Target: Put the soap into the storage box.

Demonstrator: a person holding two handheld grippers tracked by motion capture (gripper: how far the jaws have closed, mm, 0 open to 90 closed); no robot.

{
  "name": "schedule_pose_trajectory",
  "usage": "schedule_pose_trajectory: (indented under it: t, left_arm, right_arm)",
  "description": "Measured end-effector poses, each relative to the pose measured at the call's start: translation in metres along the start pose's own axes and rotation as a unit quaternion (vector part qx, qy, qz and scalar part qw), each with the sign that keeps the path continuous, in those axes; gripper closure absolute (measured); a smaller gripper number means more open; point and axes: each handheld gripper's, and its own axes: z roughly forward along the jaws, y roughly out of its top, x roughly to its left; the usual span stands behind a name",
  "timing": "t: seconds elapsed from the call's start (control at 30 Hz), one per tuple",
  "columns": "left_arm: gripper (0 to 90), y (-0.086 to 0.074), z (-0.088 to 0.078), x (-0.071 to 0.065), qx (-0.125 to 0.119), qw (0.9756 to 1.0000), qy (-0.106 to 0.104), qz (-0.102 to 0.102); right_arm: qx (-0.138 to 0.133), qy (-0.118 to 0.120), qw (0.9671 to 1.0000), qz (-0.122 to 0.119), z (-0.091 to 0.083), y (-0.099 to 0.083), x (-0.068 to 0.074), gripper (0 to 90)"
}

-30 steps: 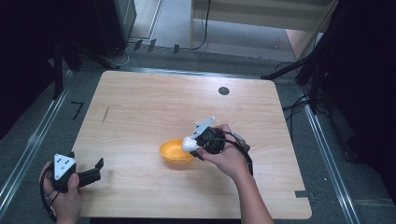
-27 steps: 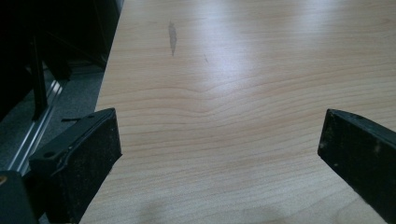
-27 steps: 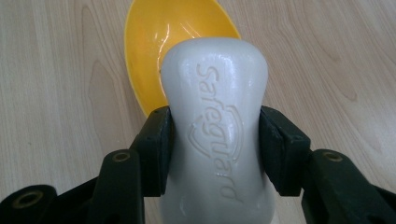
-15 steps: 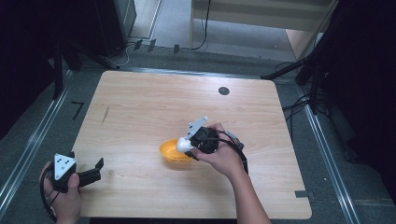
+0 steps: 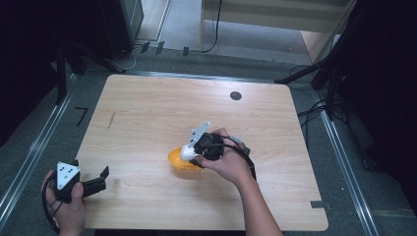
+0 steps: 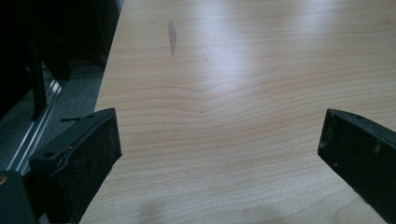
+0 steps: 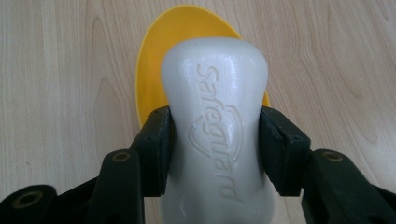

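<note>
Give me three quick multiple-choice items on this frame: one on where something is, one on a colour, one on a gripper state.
1. Where is the soap bar?
A. Over the dish
B. On the floor
C. At the table's far edge

2. What colour is the dish?
A. Blue
B. Orange-yellow
C. Black

3. How does the left gripper stand?
A. Shut on the soap
B. Shut on the dish
C. Open, with nothing between its jaws

Key: 1 A, the right gripper clamps the bar with the dish right behind it. 2 B, as its rim shows in both views. 3 C, bare table lies between the wide jaws.
</note>
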Motion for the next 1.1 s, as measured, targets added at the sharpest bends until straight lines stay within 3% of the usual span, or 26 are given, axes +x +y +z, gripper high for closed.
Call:
schedule_pose_trajectory:
  t: [0.53,1.1]
  left_arm:
    - [0.0,0.000,0.000,0.000,-0.001,1.0000,0.000,-0.001]
    - [0.0,0.000,0.000,0.000,0.000,1.0000,0.000,-0.001]
  right_arm:
    - [0.011,0.012,0.9997,-0.019,0.011,0.015,0.001,50.2]
    - [0.031,0.018,0.9988,-0.032,0.024,0.015,-0.001,50.2]
